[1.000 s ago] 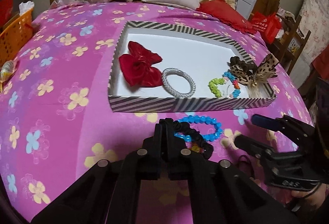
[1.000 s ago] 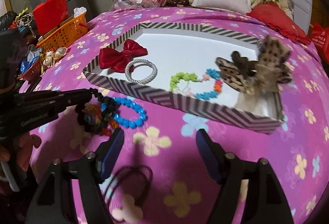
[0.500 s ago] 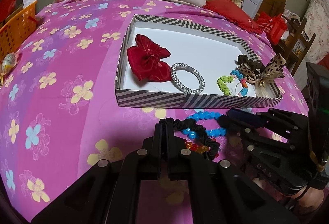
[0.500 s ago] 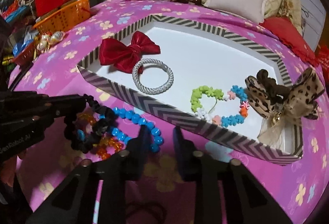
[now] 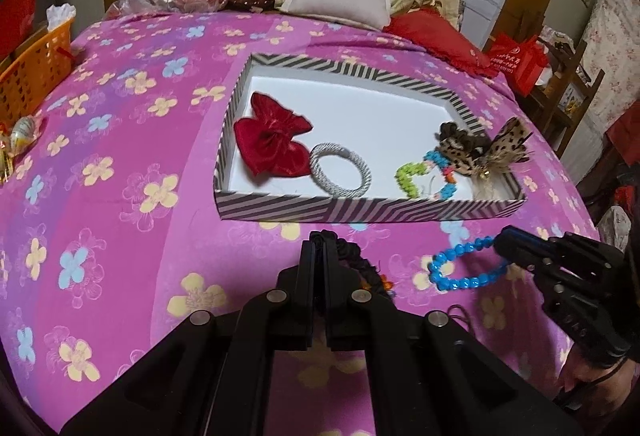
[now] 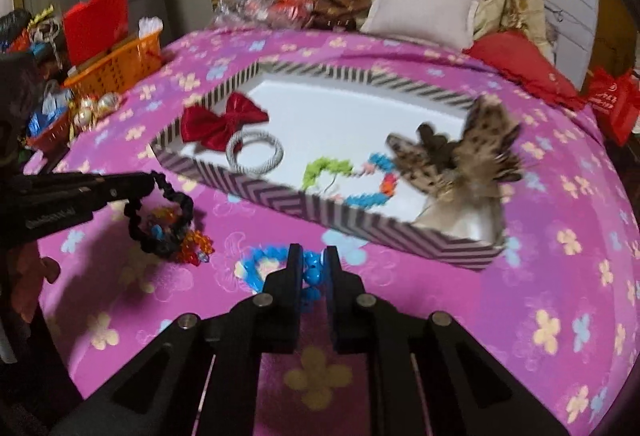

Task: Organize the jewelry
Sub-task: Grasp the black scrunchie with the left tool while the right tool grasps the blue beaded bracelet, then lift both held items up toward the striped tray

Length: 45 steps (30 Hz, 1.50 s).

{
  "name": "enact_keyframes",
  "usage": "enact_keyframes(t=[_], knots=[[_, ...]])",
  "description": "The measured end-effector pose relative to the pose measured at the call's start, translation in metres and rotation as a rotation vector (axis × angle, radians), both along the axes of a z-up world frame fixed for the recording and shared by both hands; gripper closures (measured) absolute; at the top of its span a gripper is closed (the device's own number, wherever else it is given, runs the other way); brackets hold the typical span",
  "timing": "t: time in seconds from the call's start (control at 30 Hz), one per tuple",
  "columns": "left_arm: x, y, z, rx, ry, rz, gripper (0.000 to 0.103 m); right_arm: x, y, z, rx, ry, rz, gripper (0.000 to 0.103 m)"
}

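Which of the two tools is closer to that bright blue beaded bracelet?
The right tool: it is shut on the blue beaded bracelet. The left tool sits off to the side, clamped on a black ruffled scrunchie, not touching the bracelet.

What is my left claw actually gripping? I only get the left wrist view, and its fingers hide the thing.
Observer: A black scrunchie, pinched at its top by the left claw; the loop droops below.
Operator: Anything caught in it?
Observer: An orange beaded piece lies against its lower edge; whether it is tangled, I cannot tell.
Operator: And my other hand?
Observer: The right claw is shut on the blue bead bracelet, beads showing between its fingers.
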State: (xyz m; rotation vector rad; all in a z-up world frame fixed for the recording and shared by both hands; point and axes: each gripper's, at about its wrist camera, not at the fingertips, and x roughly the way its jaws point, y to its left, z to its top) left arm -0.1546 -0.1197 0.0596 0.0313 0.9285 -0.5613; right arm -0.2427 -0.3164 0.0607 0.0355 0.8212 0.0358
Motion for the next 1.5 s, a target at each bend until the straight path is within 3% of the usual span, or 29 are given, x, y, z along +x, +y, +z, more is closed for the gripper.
enact_keyframes(t=[0.23,0.6,1.5], knots=[[-0.012,-0.002,0.022,-0.021,-0.040,-0.013,0.103,-0.015,-0.010,0.026,0.032,-0.058,-0.017,0.093],[-0.018,-0.002,0.042,-0.028,-0.079,-0.015,0.103,-0.022,-0.008,0.043,0.032,-0.094,-0.014,0.093],[-0.011,-0.003,0.047,-0.004,-0.098,-0.003,0.103,-0.007,0.000,0.060,0.022,-0.118,0.010,0.093]])
